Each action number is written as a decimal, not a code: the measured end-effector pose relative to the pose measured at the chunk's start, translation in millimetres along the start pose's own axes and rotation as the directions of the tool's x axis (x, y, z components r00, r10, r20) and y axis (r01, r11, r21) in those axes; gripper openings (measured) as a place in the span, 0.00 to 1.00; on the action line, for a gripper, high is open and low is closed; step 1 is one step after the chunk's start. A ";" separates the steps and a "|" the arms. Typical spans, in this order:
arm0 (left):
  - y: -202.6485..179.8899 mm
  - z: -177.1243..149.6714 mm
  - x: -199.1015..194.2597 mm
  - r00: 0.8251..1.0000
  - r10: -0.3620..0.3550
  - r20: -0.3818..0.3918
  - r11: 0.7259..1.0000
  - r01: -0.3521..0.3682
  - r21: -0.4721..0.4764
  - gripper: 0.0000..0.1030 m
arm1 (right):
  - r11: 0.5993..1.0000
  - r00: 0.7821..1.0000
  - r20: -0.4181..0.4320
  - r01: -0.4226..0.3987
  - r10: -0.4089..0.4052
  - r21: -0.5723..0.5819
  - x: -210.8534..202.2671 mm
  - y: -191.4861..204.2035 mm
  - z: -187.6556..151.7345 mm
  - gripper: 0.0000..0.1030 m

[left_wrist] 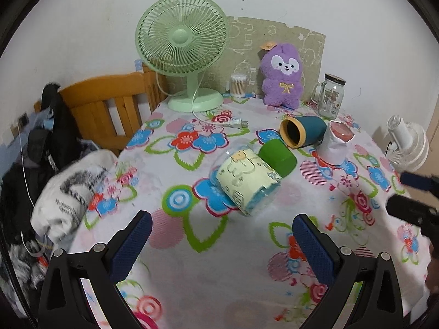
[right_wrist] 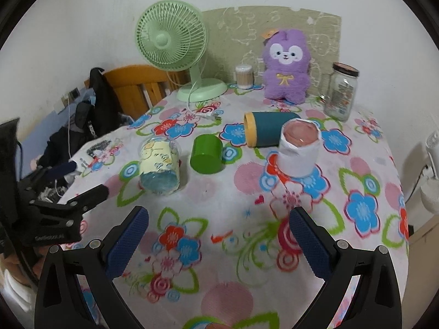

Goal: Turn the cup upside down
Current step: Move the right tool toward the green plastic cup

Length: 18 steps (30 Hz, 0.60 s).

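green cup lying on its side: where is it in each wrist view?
Left wrist: green cup right of centre, touching the yellow-wrapped cup.
Right wrist: green cup left of centre, apart from the yellow-wrapped cup.
Shared landmark: green fan at the back.

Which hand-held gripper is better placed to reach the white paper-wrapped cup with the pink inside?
Probably right: the right hand-held gripper, open, has the white paper-wrapped cup ahead. From the left hand-held gripper, it lies far right.
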<state>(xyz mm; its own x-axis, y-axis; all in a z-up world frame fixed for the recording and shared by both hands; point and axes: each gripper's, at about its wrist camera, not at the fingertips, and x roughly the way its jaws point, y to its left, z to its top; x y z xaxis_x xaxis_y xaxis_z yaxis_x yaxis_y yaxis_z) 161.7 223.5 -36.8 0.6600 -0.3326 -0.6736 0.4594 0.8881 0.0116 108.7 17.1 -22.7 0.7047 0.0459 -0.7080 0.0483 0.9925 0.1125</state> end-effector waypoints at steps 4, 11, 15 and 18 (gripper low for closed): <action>2.9 8.4 10.4 0.999 0.033 0.006 0.996 -0.033 0.085 1.00 | 1.000 0.999 -0.048 -0.019 0.020 0.017 29.1 -4.5 15.7 1.00; 6.2 27.3 29.4 1.000 -0.009 -0.008 0.982 0.010 0.188 1.00 | 0.999 0.995 -0.096 -0.032 0.032 0.000 70.9 -4.4 38.3 1.00; 4.1 39.0 45.5 0.996 -0.071 -0.055 0.966 0.083 0.247 1.00 | 0.998 0.989 -0.132 -0.060 0.061 0.014 95.0 -4.8 49.6 1.00; 4.7 47.1 55.9 0.991 -0.100 -0.088 0.956 0.121 0.267 1.00 | 0.996 0.984 -0.156 -0.079 0.083 0.032 111.6 -5.4 55.4 1.00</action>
<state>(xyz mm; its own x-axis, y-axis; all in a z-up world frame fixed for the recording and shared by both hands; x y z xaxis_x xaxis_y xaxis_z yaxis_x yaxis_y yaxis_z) 228.8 194.2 -39.5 0.5556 -0.3909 -0.7338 0.6778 0.7241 0.1275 226.3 10.5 -63.7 0.5876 0.1451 -0.7960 0.0152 0.9816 0.1902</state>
